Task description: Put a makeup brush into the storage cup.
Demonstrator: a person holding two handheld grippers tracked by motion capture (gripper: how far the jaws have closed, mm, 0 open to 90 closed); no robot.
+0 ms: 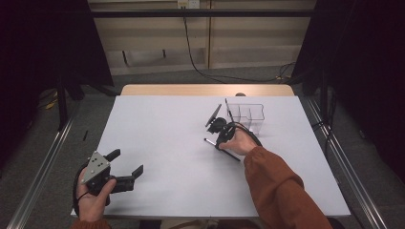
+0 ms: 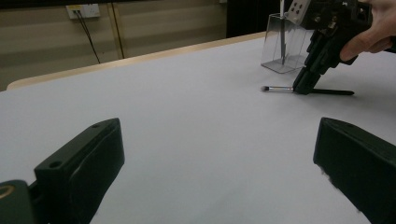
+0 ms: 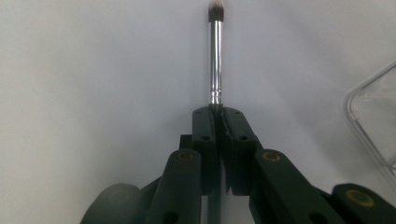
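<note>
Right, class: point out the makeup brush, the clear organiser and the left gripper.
makeup brush (image 3: 215, 60), right gripper view, on its silver ferrule.
clear organiser (image 1: 258, 113), high view, on its right wall.
left gripper (image 1: 128, 167), high view, midway between its open jaws.

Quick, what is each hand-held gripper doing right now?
Left hand-held gripper: open, holding nothing.
Right hand-held gripper: shut on the makeup brush, which lies on the table.

A white-topped table (image 1: 157, 143) stands on grey carpet (image 1: 95, 102) before a beige panelled wall (image 1: 248, 33), dark curtains (image 1: 43, 43) flanking.
</note>
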